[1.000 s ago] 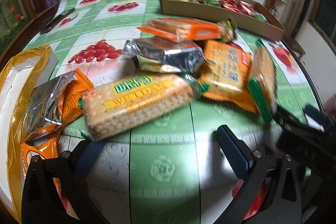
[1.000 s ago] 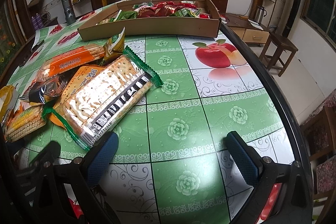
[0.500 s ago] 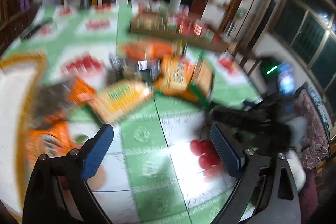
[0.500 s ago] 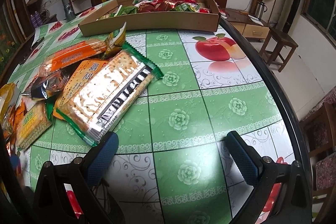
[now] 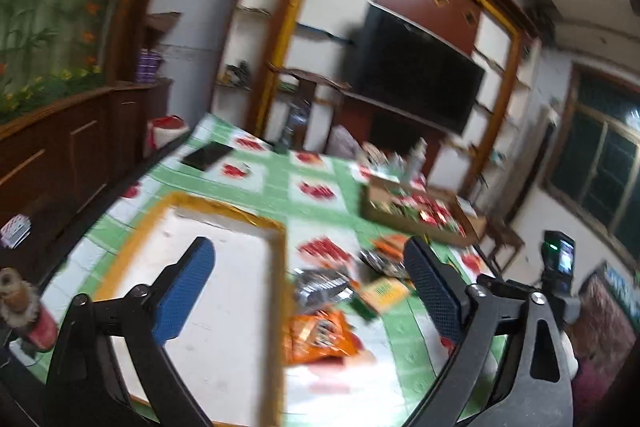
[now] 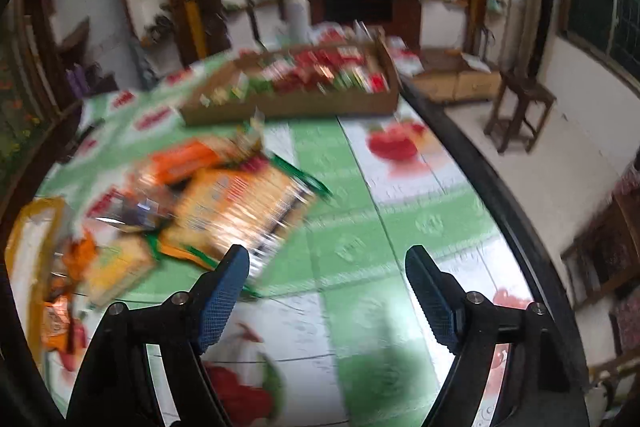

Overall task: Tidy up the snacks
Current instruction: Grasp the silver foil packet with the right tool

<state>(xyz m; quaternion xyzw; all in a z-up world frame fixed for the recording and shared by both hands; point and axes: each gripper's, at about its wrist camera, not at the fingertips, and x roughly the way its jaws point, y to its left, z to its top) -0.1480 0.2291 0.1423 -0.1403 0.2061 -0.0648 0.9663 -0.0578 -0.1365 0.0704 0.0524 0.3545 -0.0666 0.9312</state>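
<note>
Both views are motion-blurred. The left gripper (image 5: 308, 295) hangs above the table (image 5: 320, 203) w/ its fingers (image 5: 182, 301) spread wide and nothing between them. Below it lies a white tray (image 5: 224, 307) w/ a gold rim, taking up the near-left part of the table. Just right of the tray sits the snack pile: an orange bag (image 5: 320, 335) nearest, a silver pack (image 5: 320, 285) touching the tray rim, a yellow-green pack (image 5: 382, 293) beside it, more orange and silver packs farther off. Far right stands a cardboard box (image 5: 416, 215) holding red and green packets. A dark flat item (image 5: 207, 155), maybe a phone, lies at the far left. A bottle (image 5: 24, 311) stands at the near-left edge.

The right gripper (image 6: 326, 301) is also wide open and empty, held over bare green-and-white cloth near the table's right edge. The snack pile lies to its left: a big cracker pack (image 6: 244, 211) on top, its near end close to the left finger (image 6: 222, 299); whether they touch can't be told through the blur. An orange pack (image 6: 188, 163) sits behind it, a smaller cracker pack (image 6: 116, 269) nearer left. The box (image 6: 296, 95) is far centre, a white bottle (image 6: 297, 9) behind it.
</note>
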